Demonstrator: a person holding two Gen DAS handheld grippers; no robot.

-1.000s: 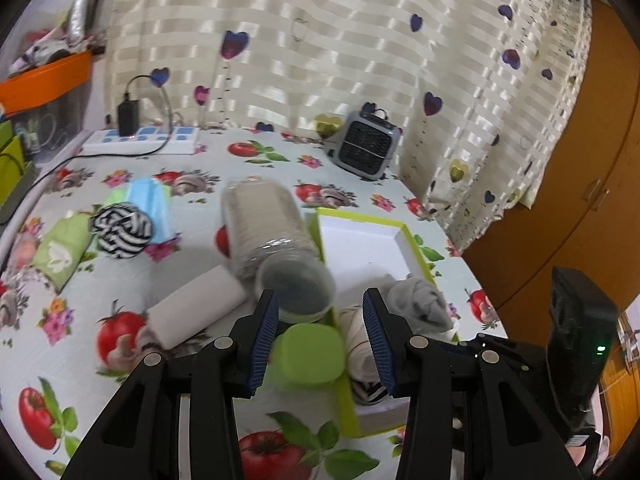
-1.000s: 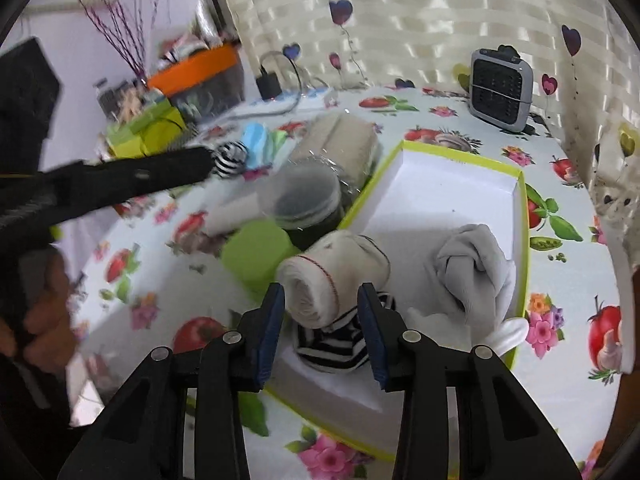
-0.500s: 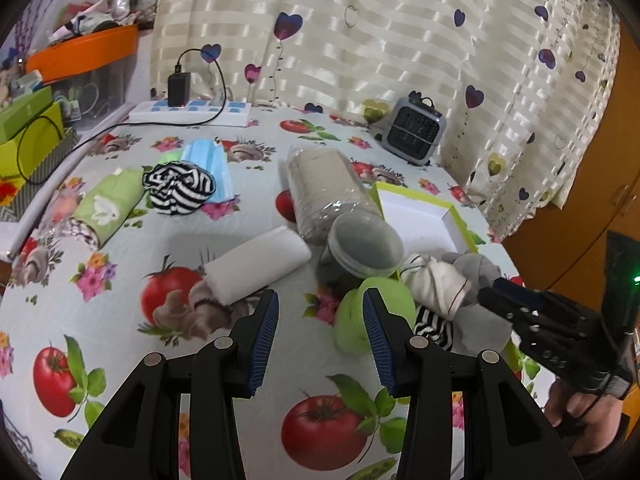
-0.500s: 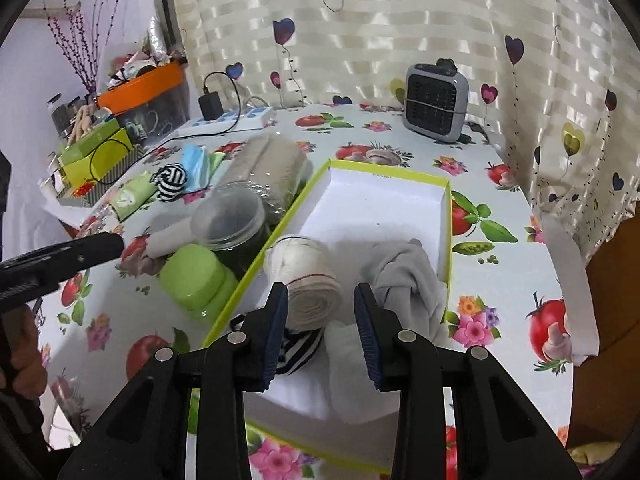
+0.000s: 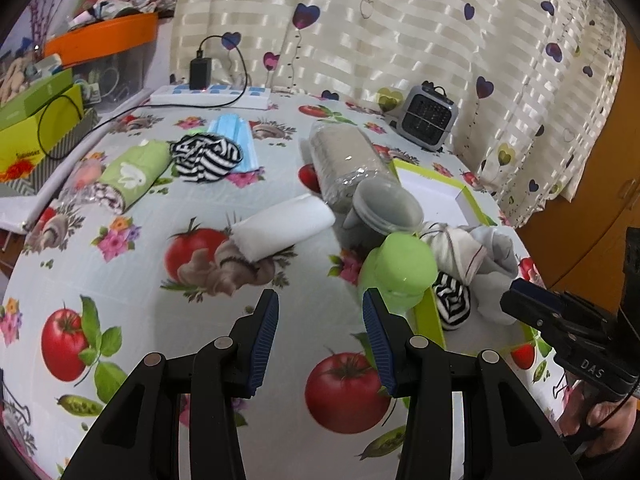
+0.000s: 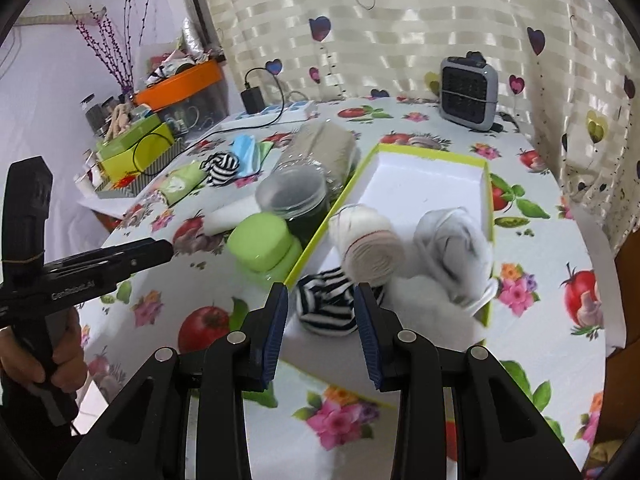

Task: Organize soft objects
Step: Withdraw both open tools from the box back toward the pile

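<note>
Left tongs [image 5: 320,320] withdrawn, apart, right tongs [image 6: 320,312] apart, seemingly above striped sock [image 6: 326,306], clearest there

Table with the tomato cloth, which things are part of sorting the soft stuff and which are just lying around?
Job:
green-edged box
socks in box
white roll
striped sock
green rabbit roll

Lying about:
heater
power strip
plastic jar
green lid

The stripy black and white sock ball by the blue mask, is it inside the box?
No, that striped sock ball lies on the tablecloth, away from the box.
</note>
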